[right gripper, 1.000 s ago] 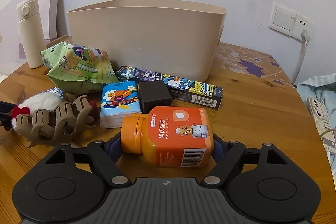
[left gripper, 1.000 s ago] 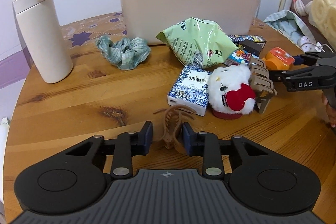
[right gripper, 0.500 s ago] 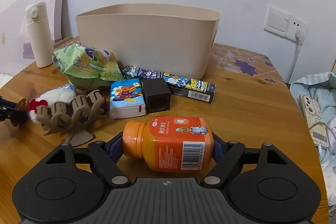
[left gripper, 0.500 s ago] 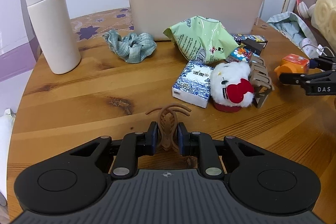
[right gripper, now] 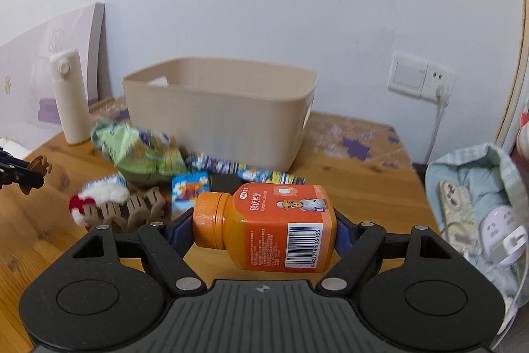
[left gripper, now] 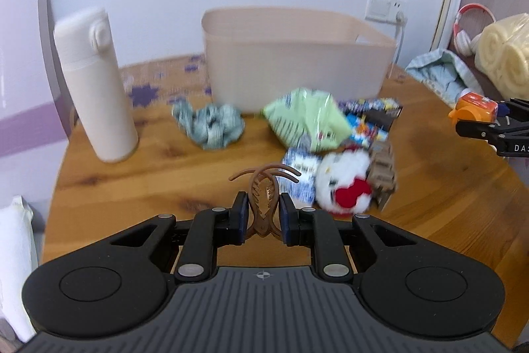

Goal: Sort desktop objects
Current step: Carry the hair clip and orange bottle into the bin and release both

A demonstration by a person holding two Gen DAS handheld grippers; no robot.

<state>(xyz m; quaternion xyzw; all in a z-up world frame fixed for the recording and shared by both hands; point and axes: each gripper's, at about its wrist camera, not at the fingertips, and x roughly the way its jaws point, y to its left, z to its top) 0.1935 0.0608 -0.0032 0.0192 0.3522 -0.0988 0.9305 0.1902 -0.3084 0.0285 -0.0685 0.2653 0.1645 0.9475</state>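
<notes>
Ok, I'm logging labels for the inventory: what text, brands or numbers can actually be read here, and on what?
"DAS": right gripper, on its side, cut by the frame edge.
Barcode digits, about "6923278905065": orange bottle, beside its barcode.
Chinese characters with small Latin print: bottle label, too small to read reliably.
Green snack bag, tissue packs, long printed box: blurred, unreadable.

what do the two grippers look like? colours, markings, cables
Both match: left gripper and right gripper have matte black linkage arms with silver rivets, round black discs either side, a ribbed grey body with a small crosshair mark, and blue fingers. White "DAS" lettering on the right one's side. No cables visible.
</notes>
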